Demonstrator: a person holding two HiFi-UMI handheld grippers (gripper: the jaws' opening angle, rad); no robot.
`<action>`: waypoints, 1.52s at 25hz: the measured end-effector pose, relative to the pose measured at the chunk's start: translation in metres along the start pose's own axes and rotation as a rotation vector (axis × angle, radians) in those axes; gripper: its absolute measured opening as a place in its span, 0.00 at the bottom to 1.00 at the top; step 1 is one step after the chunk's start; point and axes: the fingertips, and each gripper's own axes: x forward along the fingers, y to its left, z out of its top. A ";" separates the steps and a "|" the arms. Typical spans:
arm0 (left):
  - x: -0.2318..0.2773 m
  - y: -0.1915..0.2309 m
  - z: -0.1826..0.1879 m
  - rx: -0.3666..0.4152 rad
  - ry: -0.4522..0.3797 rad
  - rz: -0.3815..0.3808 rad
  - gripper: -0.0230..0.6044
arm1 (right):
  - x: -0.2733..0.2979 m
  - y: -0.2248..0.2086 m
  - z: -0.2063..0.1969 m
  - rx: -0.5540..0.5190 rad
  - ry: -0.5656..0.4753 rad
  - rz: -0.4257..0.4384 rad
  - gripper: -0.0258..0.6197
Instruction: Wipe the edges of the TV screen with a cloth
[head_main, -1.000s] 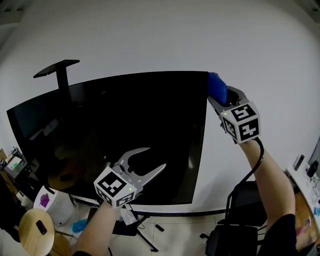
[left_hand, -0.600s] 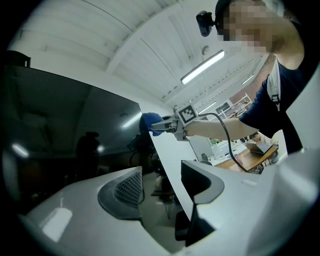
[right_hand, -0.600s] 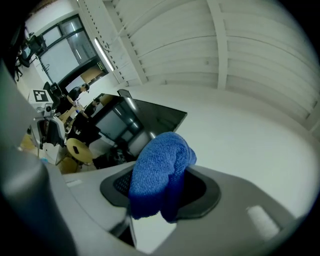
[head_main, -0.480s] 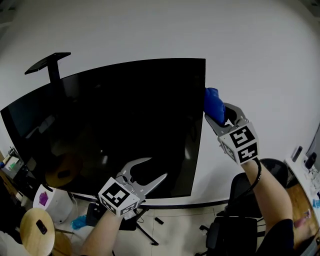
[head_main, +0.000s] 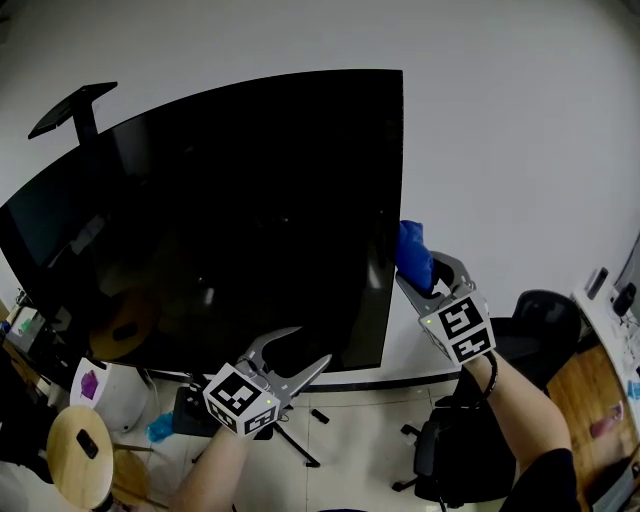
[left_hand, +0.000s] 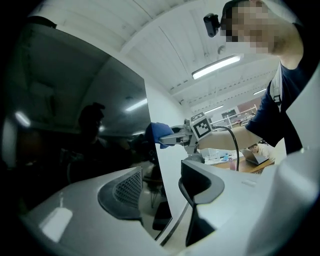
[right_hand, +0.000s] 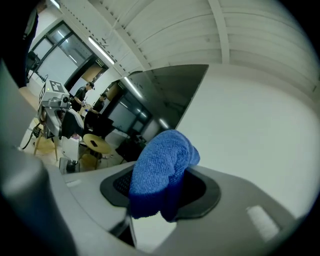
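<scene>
Jaws of R gripper (head_main: 408, 272) pinch blue cloth (head_main: 412, 254) low at right edge of TV screen (head_main: 220, 200), L gripper (head_main: 311, 345) open/empty; other edges prob. left.

The head view looks steeply down over the TV screen (head_main: 220, 220). The left gripper view sits close to the screen's face and looks toward the right gripper (left_hand: 167, 139). The right gripper view looks back along the screen's right edge toward the left gripper (right_hand: 60, 102).
</scene>
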 end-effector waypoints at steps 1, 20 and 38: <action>-0.001 0.001 -0.008 -0.003 0.007 0.005 0.41 | 0.002 0.006 -0.011 0.012 0.012 0.008 0.36; 0.003 -0.021 -0.177 -0.193 0.180 0.027 0.41 | 0.010 0.147 -0.230 0.243 0.299 0.157 0.36; -0.019 -0.039 -0.236 -0.277 0.290 0.041 0.41 | 0.003 0.234 -0.366 0.634 0.506 0.221 0.36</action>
